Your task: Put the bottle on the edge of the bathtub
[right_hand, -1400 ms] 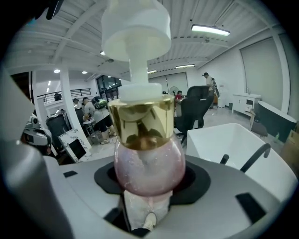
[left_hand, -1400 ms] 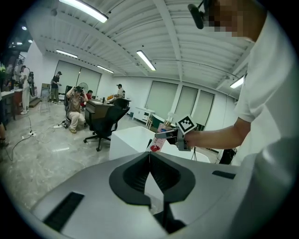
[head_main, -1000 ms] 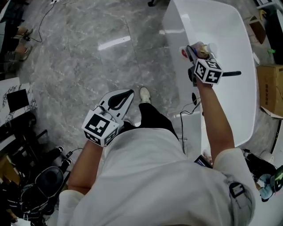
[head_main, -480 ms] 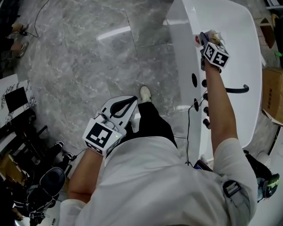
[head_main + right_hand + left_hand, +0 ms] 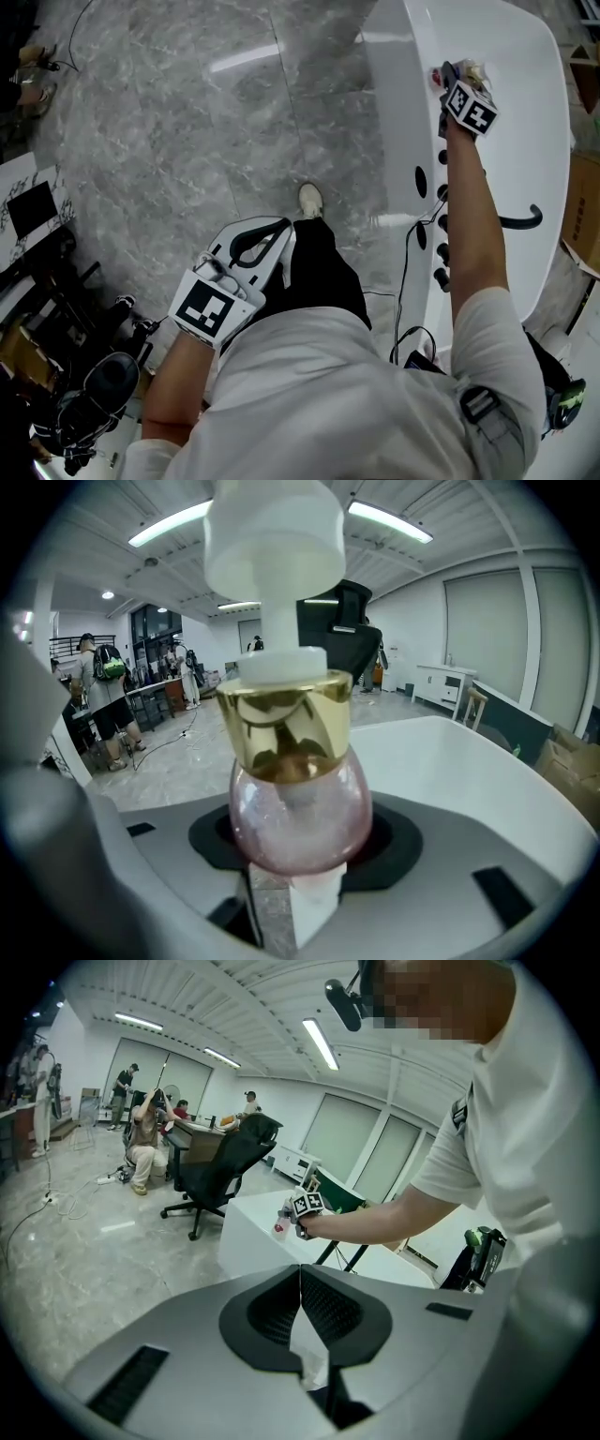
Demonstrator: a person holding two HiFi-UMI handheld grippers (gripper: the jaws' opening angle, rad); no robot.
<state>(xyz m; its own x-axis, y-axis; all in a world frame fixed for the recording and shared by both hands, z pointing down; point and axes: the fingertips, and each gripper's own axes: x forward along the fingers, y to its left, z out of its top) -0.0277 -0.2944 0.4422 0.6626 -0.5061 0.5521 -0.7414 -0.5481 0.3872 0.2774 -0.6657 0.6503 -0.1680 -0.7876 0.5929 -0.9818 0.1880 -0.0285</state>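
Observation:
My right gripper (image 5: pixel 455 80) is shut on a bottle (image 5: pixel 438 77) and holds it over the near rim of the white bathtub (image 5: pixel 394 112). In the right gripper view the bottle (image 5: pixel 286 761) stands upright between the jaws, with a pink round body, a gold collar and a white pump top. The bathtub (image 5: pixel 469 761) lies behind it, and my right gripper (image 5: pixel 291 892) clamps the bottle's base. My left gripper (image 5: pixel 253 239) hangs by my leg over the floor, shut, with nothing in it. The left gripper view shows the left gripper (image 5: pixel 300 1307) and, far off, the bottle (image 5: pixel 281 1225).
A black faucet (image 5: pixel 520 220) curves inside the tub, and several black knobs (image 5: pixel 422 178) run along its near rim with a cable beside them. A cardboard box (image 5: pixel 586 216) stands at the far right. Dark equipment (image 5: pixel 84 394) crowds the lower left. An office chair (image 5: pixel 220 1162) stands beyond.
My right gripper has carried the bottle farther along the tub's rim, away from me. The left gripper has hardly moved.

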